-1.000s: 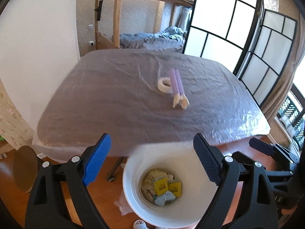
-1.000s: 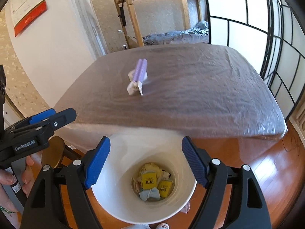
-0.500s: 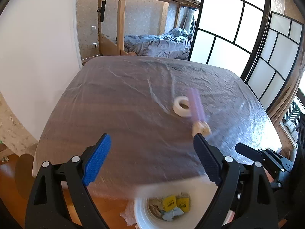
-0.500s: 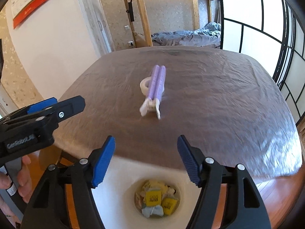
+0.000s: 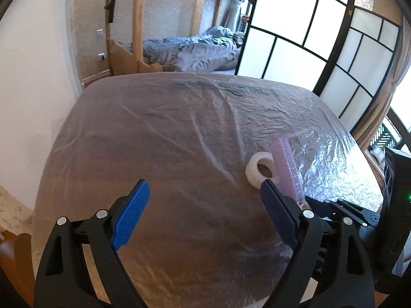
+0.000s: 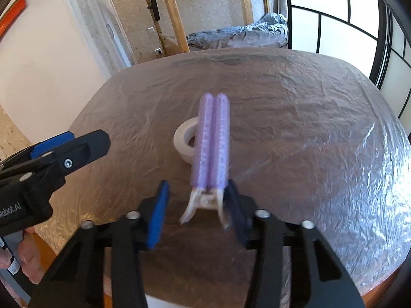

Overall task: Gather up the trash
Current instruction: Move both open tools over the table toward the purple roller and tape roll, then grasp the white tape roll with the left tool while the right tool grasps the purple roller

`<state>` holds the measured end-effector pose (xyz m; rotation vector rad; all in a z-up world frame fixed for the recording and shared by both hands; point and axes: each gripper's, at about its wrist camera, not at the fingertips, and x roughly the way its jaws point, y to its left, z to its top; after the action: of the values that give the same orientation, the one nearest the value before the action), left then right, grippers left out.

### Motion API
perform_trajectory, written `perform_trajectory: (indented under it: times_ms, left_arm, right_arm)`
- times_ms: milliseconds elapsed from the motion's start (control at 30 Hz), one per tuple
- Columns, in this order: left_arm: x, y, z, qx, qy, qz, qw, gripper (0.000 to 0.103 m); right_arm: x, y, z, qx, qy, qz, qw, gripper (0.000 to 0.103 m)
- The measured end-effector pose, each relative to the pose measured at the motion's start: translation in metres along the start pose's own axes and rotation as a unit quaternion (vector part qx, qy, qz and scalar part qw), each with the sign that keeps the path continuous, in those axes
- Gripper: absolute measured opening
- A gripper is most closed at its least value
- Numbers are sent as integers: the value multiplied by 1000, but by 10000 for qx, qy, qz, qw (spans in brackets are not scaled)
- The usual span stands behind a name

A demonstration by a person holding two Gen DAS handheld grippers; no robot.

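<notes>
A purple clip with white handles lies on the plastic-covered table, beside a white tape roll. My right gripper is open with its blue pads on either side of the clip's white handles, not closed on them. In the left wrist view the tape roll and the purple clip lie just beyond the right finger. My left gripper is open and empty above the table, left of both items.
The left gripper shows at the left of the right wrist view, held by a hand. A wall is on the left, a bunk bed behind the table, sliding screen doors on the right.
Both grippers have risen from above the white trash bin and moved forward over the table. The bin has dropped out of view. The right gripper now straddles the clip's handles.
</notes>
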<state>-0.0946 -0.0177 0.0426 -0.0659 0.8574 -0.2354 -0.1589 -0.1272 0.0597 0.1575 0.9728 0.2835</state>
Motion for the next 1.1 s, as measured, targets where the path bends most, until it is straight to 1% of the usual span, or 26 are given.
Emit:
perform_trajectory:
  times_ms: [33, 100, 200, 300, 433, 567, 800, 867, 967, 1033, 1100]
  left_arm:
    - [2, -1, 2, 28, 13, -32, 10000, 89]
    - [10, -9, 6, 125, 54, -119, 9998, 89]
    - [18, -18, 11, 260, 90, -157, 9995, 89]
    - [27, -27, 13, 288, 180, -270, 9991, 89]
    - [40, -42, 17, 452, 284, -340, 9980, 89]
    - [52, -50, 15, 437, 397, -414, 9974, 89]
    - [65, -51, 14, 433, 502, -337, 9972, 89]
    - [69, -51, 13, 452, 534, -253, 9972, 88]
    - [71, -52, 10, 529, 553, -162, 9969, 78]
    - [71, -57, 8, 732, 508, 21, 9960, 60]
    - [70, -60, 7, 858, 490, 98, 9951, 51]
  right_arm:
    - [0, -3, 1, 69, 8, 69, 10000, 28]
    - [-2, -7, 6, 118, -31, 52, 9999, 28]
    - [-7, -17, 8, 170, -106, -97, 9998, 28]
    - [-8, -30, 8, 302, -72, -229, 9993, 28]
    - [-7, -46, 10, 347, -50, -391, 9986, 28]
    - [-9, -55, 11, 339, -33, -447, 9984, 28]
    - [-19, -65, 7, 187, -7, -518, 9985, 28]
    - [-23, -70, 8, 188, -23, -535, 9984, 28]
    - [-28, -72, 7, 208, -47, -535, 9983, 28]
    - [-29, -75, 7, 267, -57, -469, 9985, 28]
    - [-31, -77, 8, 320, -60, -408, 9986, 28]
